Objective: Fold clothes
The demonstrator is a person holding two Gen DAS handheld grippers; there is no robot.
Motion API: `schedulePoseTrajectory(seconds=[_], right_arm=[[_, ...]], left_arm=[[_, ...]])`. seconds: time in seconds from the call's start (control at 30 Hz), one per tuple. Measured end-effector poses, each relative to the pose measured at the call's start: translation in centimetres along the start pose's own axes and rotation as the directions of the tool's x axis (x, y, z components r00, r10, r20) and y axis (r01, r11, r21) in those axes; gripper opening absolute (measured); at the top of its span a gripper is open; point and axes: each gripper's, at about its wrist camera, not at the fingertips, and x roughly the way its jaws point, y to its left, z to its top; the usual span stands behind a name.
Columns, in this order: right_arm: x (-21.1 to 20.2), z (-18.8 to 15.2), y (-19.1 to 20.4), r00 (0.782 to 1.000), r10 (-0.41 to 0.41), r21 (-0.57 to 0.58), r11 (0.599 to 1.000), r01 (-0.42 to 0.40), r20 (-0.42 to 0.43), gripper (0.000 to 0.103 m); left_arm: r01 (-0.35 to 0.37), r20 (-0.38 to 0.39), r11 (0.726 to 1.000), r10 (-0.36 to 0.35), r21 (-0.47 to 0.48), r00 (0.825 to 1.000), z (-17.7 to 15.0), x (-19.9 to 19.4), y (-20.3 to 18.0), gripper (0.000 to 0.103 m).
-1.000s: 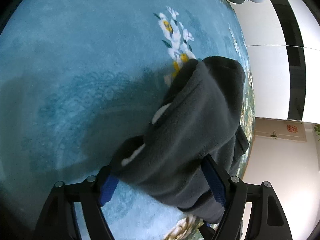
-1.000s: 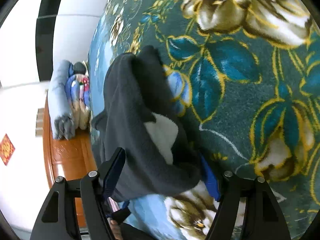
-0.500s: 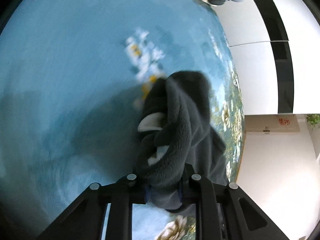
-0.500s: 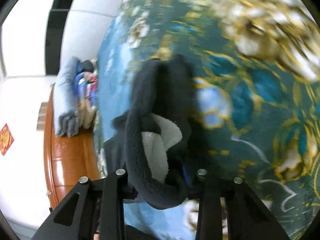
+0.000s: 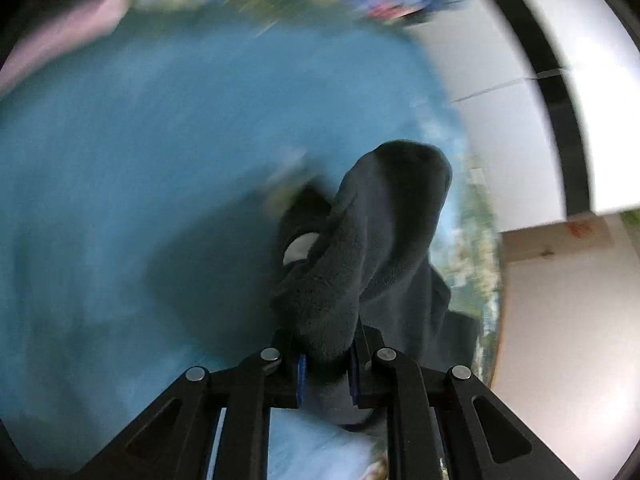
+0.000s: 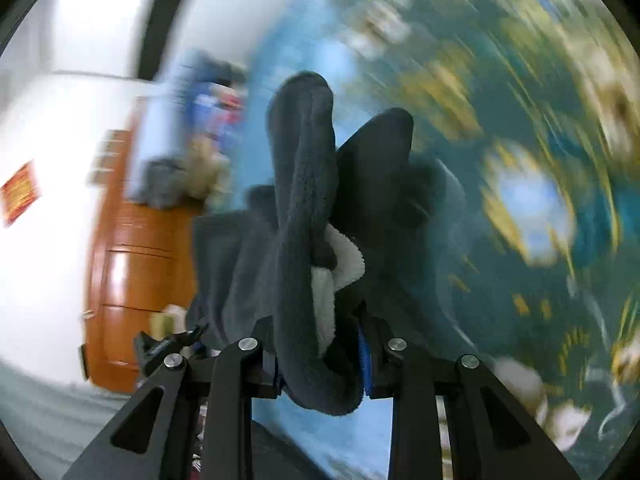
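Observation:
A dark grey fleece garment (image 5: 360, 248) with a white lining hangs bunched over a blue floral blanket (image 5: 140, 160). My left gripper (image 5: 325, 376) is shut on one edge of it, with fleece squeezed between the blue pads. My right gripper (image 6: 322, 364) is shut on another edge of the same garment (image 6: 304, 200), whose white lining (image 6: 340, 256) shows between the folds. The garment is lifted off the blanket. Both views are blurred by motion.
A pile of folded clothes (image 6: 188, 128) lies at the far end of the blanket beside a wooden cabinet (image 6: 132, 264). A pink cloth (image 5: 68, 36) lies at the upper left of the left wrist view. White walls stand beyond the blanket's edge.
Both grippers went from open around the garment's edges to shut on them. They have since lifted and swung the garment, and the background has shifted and blurred.

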Motion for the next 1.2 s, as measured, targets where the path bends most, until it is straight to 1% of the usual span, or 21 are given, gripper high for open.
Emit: schedulePoseTrajectory(seconds=[0.03,0.07,0.1,0.17,0.2,0.23,0.3,0.37,0.43,0.47,0.57,0.6,0.63,0.7,0.8,0.9,0.93,1.0,1.03,1.1,1.2], right_arm=[[1.0,-0.6,-1.4,0.999,-0.028,0.037,0.999,0.028,-0.023,0.028],[1.4,-0.9,-2.3,0.999,-0.031,0.063,0.998,0.032,-0.03,0.028],[1.4,-1.1,-2.7,0.999,-0.018,0.083,0.996,0.021,-0.029,0.028],[1.2,-1.0,-3.0,0.999,-0.006,0.098,0.995,0.009,-0.031,0.029],[1.0,-0.7,-2.7,0.999,-0.007,0.093,0.996,0.01,-0.035,0.029],[0.7,-0.4,-2.3,0.999,-0.016,0.08,0.997,0.019,-0.039,0.031],[0.1,-0.1,-1.5,0.998,-0.045,0.044,0.998,0.047,-0.052,0.032],[-0.7,0.4,-0.8,0.994,-0.096,0.003,0.995,0.096,-0.051,0.034],[-2.1,1.3,-0.4,0.987,-0.157,-0.034,0.987,0.156,-0.018,0.034],[-2.9,1.6,-0.3,0.983,-0.182,-0.045,0.982,0.182,0.01,0.034],[-4.5,2.6,1.2,0.971,-0.222,-0.108,0.967,0.231,0.091,0.035],[-4.7,2.9,2.1,0.966,-0.23,-0.138,0.96,0.245,0.116,0.036],[-4.4,2.8,3.0,0.965,-0.23,-0.17,0.954,0.249,0.124,0.037],[-2.5,1.9,5.0,0.973,-0.209,-0.237,0.945,0.227,0.098,0.041],[0.4,0.5,7.7,0.98,-0.192,-0.338,0.92,0.199,0.053,0.043],[3.7,-1.9,8.8,0.968,-0.252,-0.456,0.861,0.223,-0.003,0.044],[4.3,-2.3,8.8,0.959,-0.283,-0.488,0.837,0.247,0.001,0.044],[5.1,-2.9,8.1,0.941,-0.338,-0.53,0.793,0.3,0.028,0.044],[5.3,-3.0,7.4,0.932,-0.361,-0.531,0.782,0.325,0.039,0.046],[5.7,-3.0,5.9,0.928,-0.371,-0.502,0.796,0.338,0.037,0.046],[6.3,-2.8,4.4,0.933,-0.359,-0.45,0.828,0.336,0.035,0.047]], left_arm=[[-0.02,-0.014,1.0,0.02,-0.014,1.0,-0.4,0.5,0.9,0.016],[-0.023,-0.008,0.999,0.022,-0.023,1.0,-0.8,0.5,1.3,0.016],[-0.01,-0.007,0.999,0.009,-0.039,1.0,-0.9,0.4,1.5,0.017],[0.001,-0.005,1.0,-0.001,-0.026,1.0,-0.7,0.3,1.2,0.018],[-0.016,-0.007,1.0,0.016,-0.006,1.0,-0.6,0.3,1.0,0.021],[-0.025,-0.01,1.0,0.025,0.001,1.0,-0.6,0.2,0.9,0.021],[-0.025,-0.024,0.999,0.024,-0.023,0.999,-0.5,0.2,1.3,0.024],[-0.03,-0.034,0.998,0.028,-0.061,0.999,-0.6,-0.5,1.9,0.027],[-0.049,-0.032,0.995,0.046,-0.091,0.998,-0.6,-2.0,2.3,0.039],[-0.07,-0.021,0.993,0.068,-0.097,0.997,-0.5,-2.9,2.4,0.04],[-0.181,0.086,0.983,0.184,-0.036,0.979,0.1,-5.8,0.9,0.041],[-0.195,0.125,0.981,0.194,-0.003,0.973,0.1,-6.7,-0.2,0.041],[-0.183,0.139,0.982,0.177,0.035,0.974,-0.2,-6.9,-1.4,0.041],[-0.161,0.159,0.98,0.142,0.114,0.977,-0.7,-7.0,-3.9,0.042],[-0.134,0.112,0.958,0.108,0.254,0.988,-2.2,-4.4,-7.1,0.046],[-0.151,0.05,0.934,0.143,0.322,0.989,-3.9,-1.2,-7.7,0.046],[-0.162,0.039,0.936,0.158,0.312,0.987,-4.0,-0.4,-7.3,0.046],[-0.186,0.016,0.95,0.189,0.251,0.982,-4.0,0.8,-5.8,0.046],[-0.187,0.009,0.959,0.189,0.211,0.982,-3.9,1.2,-5.1,0.046],[-0.187,-0.004,0.969,0.19,0.163,0.982,-3.6,2.1,-4.0,0.046],[-0.229,-0.02,0.955,0.237,0.187,0.971,-3.4,3.4,-3.9,0.046]])
